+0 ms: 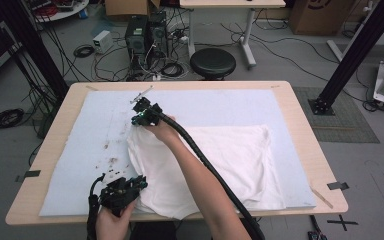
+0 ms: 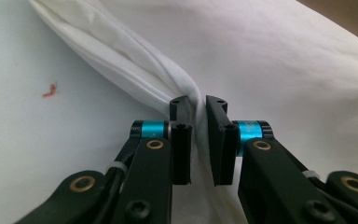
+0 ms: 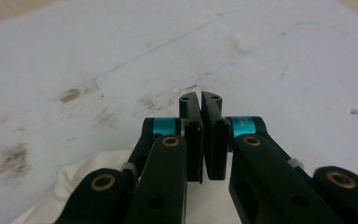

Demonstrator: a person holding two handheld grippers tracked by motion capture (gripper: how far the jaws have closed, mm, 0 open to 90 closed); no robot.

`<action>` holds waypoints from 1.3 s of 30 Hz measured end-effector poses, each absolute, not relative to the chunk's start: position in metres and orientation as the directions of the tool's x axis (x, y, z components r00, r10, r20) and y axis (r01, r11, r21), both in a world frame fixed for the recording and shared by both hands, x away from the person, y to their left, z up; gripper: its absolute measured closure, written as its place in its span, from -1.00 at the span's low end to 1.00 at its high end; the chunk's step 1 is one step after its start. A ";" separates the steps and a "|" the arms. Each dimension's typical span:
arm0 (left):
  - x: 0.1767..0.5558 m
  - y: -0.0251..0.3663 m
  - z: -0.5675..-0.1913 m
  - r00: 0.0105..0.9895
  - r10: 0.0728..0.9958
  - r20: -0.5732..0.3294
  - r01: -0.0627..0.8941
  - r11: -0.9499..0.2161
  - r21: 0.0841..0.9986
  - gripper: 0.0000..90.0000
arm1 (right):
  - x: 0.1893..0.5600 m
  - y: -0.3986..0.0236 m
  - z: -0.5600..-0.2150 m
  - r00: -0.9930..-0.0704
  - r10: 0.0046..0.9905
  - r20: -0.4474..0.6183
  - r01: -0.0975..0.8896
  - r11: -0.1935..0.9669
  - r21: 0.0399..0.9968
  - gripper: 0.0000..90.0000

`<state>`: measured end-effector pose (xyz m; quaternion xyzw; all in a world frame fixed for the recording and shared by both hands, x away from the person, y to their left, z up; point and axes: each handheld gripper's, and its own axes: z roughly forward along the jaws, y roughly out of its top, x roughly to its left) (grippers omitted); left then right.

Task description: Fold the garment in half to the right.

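Observation:
A white cloth (image 1: pixel 230 155) lies spread over the right half of a pale blue mat (image 1: pixel 90 130). At the cloth's near left corner, my left gripper (image 1: pixel 140 184) is shut on a bunched, twisted fold of the cloth (image 2: pixel 135 60), which runs between its jaws (image 2: pixel 198 105). At the cloth's far left corner sits my right gripper (image 1: pixel 139 119), pointing away over the stained mat. Its jaws (image 3: pixel 200 100) stand closed together, and the white cloth (image 3: pixel 65 186) comes up from under them, its thin edge seemingly pinched low between the pads.
The mat covers a wooden table (image 1: pixel 40 170) and carries brown stains (image 1: pixel 111 161) left of the cloth. A black stool (image 1: pixel 212 62), computer cases (image 1: pixel 145 35) and loose cables stand on the floor beyond the far edge. A black frame post (image 1: pixel 352 55) rises at the right.

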<state>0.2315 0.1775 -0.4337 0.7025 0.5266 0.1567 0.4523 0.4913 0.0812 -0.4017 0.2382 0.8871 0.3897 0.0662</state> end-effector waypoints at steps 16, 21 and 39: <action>0.229 0.123 -0.398 0.493 0.824 -0.280 0.548 -0.045 0.835 0.79 | 0.484 -0.010 -0.348 -0.848 0.522 0.093 0.385 0.486 0.785 0.96; 0.232 0.102 -0.392 0.519 0.806 -0.284 0.540 -0.052 0.840 0.79 | 0.483 -0.037 -0.340 -0.835 0.542 0.091 0.392 0.471 0.790 0.97; 0.250 0.035 -0.386 0.601 0.715 -0.358 0.549 -0.043 0.835 0.79 | 0.487 -0.131 -0.328 -0.792 0.606 0.074 0.428 0.464 0.775 0.97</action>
